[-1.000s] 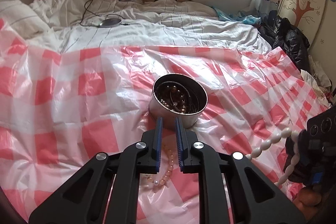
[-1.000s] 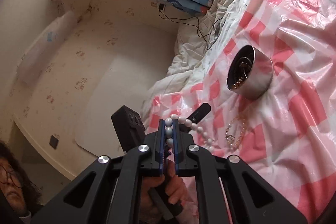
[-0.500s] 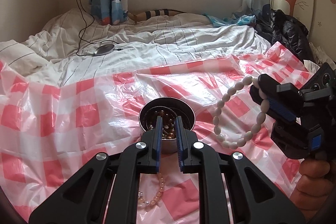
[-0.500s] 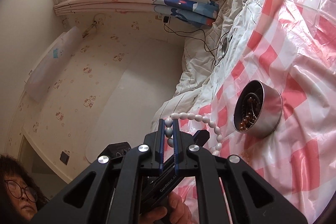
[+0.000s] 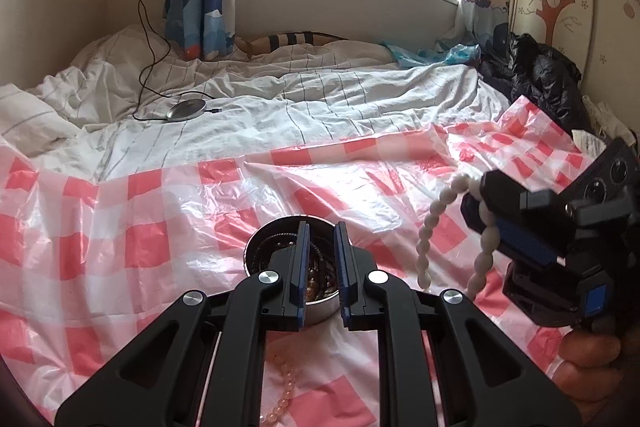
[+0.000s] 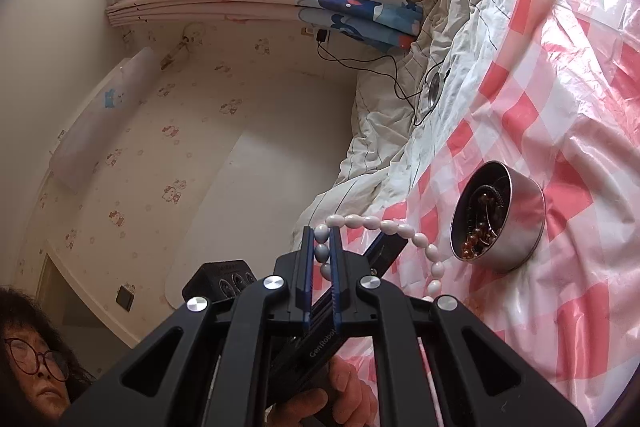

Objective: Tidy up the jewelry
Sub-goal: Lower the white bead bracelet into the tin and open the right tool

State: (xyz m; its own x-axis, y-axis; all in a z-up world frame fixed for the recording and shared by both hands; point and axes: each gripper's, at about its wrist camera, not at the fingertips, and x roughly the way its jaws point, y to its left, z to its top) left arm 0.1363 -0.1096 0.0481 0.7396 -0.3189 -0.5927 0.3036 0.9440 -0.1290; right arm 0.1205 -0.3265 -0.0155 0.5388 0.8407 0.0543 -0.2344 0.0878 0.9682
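Observation:
A round metal tin (image 5: 269,231) with dark beads inside stands on the checked sheet, just beyond my left gripper (image 5: 322,229). That gripper is shut with nothing in it; the tin shows through the thin slit between its fingers. My right gripper (image 5: 476,199) hovers to the right of the tin, shut on a string of white oval beads (image 5: 424,251) that droops in a loop. In the right wrist view the beads (image 6: 384,225) arc from the right gripper (image 6: 322,239) toward the tin (image 6: 524,223). A pale pink pearl strand (image 5: 286,387) lies on the sheet under my left gripper.
A red-and-white checked plastic sheet (image 5: 120,227) covers the near half of the bed; rumpled white striped bedding (image 5: 320,99) lies beyond. A round disc on a cable (image 5: 186,109) sits far left, a black jacket (image 5: 540,79) far right. A person (image 6: 36,367) is low at the left.
My left gripper has drawn back and up, so the tin sits lower in its view. My right gripper has lifted the white beads and carried them in beside the tin.

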